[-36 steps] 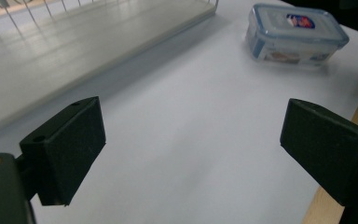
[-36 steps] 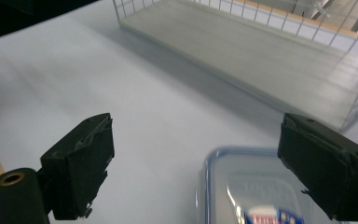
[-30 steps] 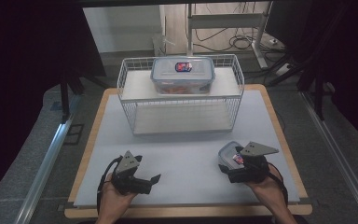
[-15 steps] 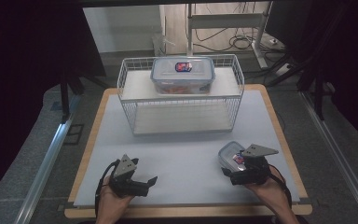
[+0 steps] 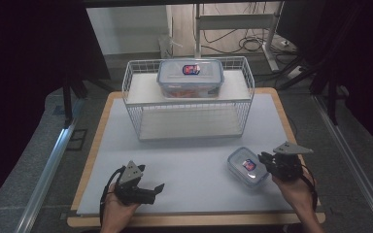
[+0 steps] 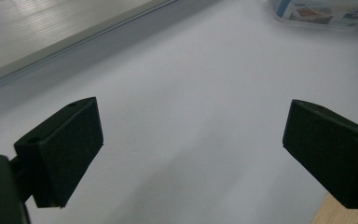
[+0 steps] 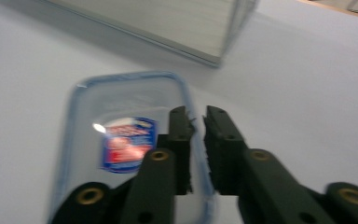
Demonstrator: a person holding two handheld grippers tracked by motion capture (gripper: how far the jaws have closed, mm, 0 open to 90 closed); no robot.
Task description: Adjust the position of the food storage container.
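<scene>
The small clear plastic food container with a blue-rimmed lid and a red-and-blue label point(image 5: 246, 166) lies flat on the white table mat point(image 5: 189, 150), at about four o'clock from the mat's centre. The right gripper point(image 5: 268, 160) sits just at the container's three o'clock side. In the right gripper view its jaws have just been closing and now stand almost together, straddling the blue rim at the lid's edge point(image 7: 189, 135); one jaw lies over the lid, the other outside it. The left gripper point(image 5: 151, 190) rests at about seven o'clock, well apart from the container, jaws spread wide over bare mat. A white wire basket point(image 5: 136, 104) stands at twelve o'clock, with a larger clear lidded container point(image 5: 190, 77) on its upper shelf.
</scene>
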